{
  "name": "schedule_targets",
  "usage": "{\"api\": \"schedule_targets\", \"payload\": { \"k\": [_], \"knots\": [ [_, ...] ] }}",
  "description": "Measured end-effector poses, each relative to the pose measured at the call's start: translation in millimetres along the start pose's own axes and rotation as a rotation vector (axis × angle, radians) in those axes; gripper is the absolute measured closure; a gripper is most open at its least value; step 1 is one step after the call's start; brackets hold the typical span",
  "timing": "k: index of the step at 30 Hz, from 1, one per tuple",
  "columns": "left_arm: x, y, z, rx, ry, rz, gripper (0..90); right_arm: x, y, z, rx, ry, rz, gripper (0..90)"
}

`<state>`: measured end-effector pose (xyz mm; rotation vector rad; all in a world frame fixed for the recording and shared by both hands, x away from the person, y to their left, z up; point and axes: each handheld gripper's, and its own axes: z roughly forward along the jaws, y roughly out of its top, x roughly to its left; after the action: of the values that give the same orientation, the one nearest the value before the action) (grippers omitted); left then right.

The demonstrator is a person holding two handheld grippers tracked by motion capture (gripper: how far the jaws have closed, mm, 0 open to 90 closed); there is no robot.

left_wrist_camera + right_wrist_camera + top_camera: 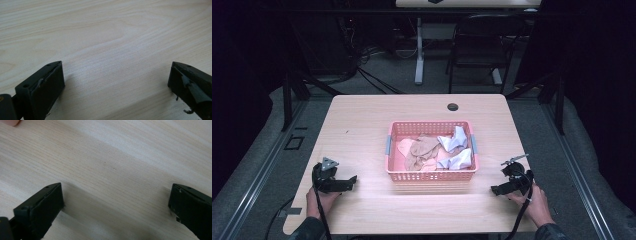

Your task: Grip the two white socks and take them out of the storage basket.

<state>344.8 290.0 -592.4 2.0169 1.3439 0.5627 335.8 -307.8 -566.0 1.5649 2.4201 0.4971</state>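
Both grippers, left gripper (pixel 346 183) and right gripper (pixel 498 189), are resting wide open and empty on the table (pixel 362 125). The pink basket (pixel 432 175) of socks (pixel 452 150) is sitting between their fingers, ready for reaching.

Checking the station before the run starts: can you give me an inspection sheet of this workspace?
Surface: light wooden table, bare outside the basket, dark grommet hole near the far edge.
Job's things: pink basket mid-table, holding beige socks and white socks.
Clutter: nothing seen.
Grippers: left gripper and right gripper lie low on the table either side of the basket, jaws wide apart, nothing between them.
Cables: one trails from each gripper toward the near edge; more on the floor behind.
Surroundings: dark room, black chair, another desk behind.
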Motion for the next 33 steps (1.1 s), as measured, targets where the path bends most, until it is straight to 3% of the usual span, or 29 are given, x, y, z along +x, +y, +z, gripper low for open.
{"api": "schedule_targets", "payload": {
  "k": [3,6,13,15,24,28,33],
  "knots": [
    [1.0,1.0,1.0,0.000,-0.005,-0.001,0.4,-0.9,0.2,0.4,-0.010,0.003,-0.011,0.0],
    [1.1,1.3,1.4,-0.001,0.000,-0.001,0.4,-0.3,-1.6,1.5,-0.044,0.004,0.016,0.0],
    [1.0,2.0,1.6,0.006,0.007,-0.005,0.3,0.1,-6.5,0.5,-0.070,-0.012,0.029,0.0],
    [1.2,1.9,1.8,0.003,0.006,-0.005,0.4,0.1,-3.9,-1.4,-0.013,0.004,0.008,0.0],
    [0.7,3.0,3.0,0.001,0.016,-0.015,0.3,-0.2,-3.6,-5.8,0.041,0.028,-0.025,1.6],
    [-0.7,2.9,3.0,-0.002,0.025,-0.019,0.4,-1.2,1.0,-21.9,-0.003,0.048,-0.013,1.6],
    [-0.6,2.6,3.1,-0.003,0.026,-0.026,0.4,7.8,4.7,-39.3,-0.067,0.060,-0.010,2.6]
  ]
}}
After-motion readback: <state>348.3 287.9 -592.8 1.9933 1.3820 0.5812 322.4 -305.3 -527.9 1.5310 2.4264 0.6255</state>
